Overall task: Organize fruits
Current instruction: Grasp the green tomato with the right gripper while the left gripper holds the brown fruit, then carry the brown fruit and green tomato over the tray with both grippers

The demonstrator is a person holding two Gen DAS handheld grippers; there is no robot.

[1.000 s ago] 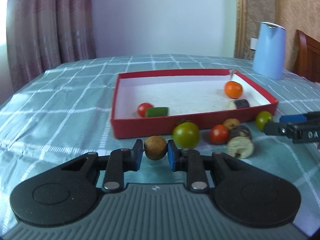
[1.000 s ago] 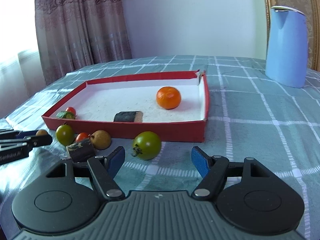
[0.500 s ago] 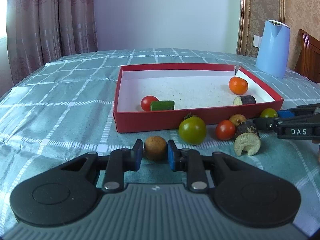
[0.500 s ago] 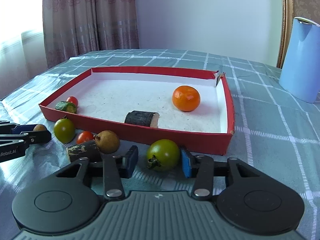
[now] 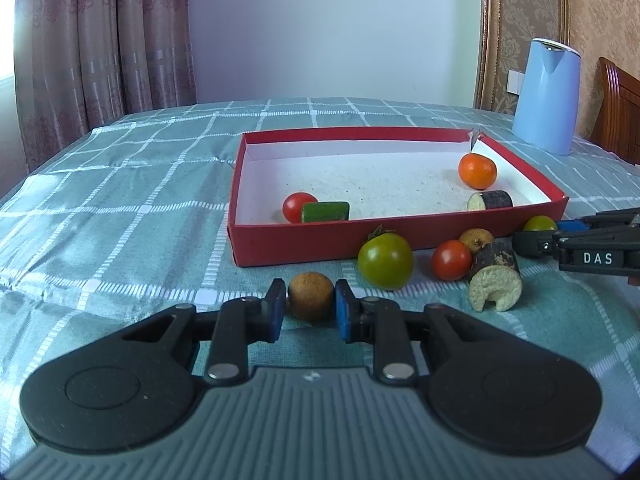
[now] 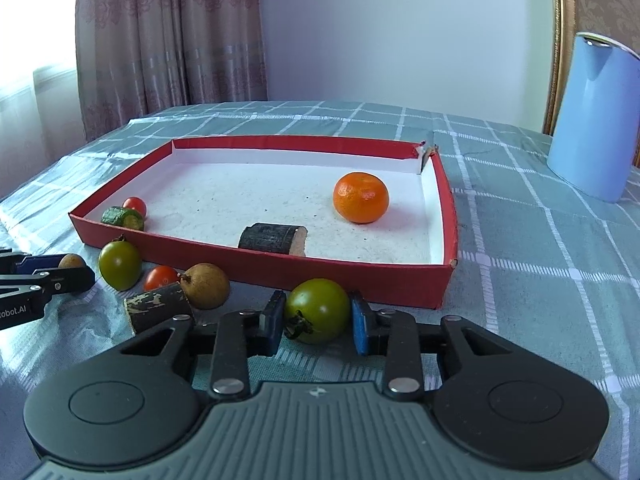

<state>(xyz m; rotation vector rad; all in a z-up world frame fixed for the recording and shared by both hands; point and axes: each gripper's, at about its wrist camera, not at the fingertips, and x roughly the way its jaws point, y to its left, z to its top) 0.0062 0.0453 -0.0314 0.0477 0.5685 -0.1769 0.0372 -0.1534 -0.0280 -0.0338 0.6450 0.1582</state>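
Note:
A red tray (image 5: 312,241) (image 6: 400,283) lies on the table and holds an orange (image 5: 477,171) (image 6: 361,197), a red tomato (image 5: 297,207), a green cucumber piece (image 5: 325,211) and a dark eggplant piece (image 6: 273,238). My left gripper (image 5: 310,304) is shut on a small brown fruit (image 5: 311,296) just in front of the tray. My right gripper (image 6: 318,318) is shut on a green tomato (image 6: 318,310) (image 5: 540,224) at the tray's near right corner.
In front of the tray lie a larger green tomato (image 5: 385,261) (image 6: 119,265), a red tomato (image 5: 451,260) (image 6: 161,277), a brown fruit (image 6: 205,285) and an eggplant chunk (image 5: 495,280) (image 6: 158,311). A blue kettle (image 5: 546,95) (image 6: 595,118) stands far right. A checked teal cloth (image 5: 120,200) covers the table.
My right gripper moved forward to the green tomato and closed its fingers on it. My left gripper kept its hold on the brown fruit and rose slightly.

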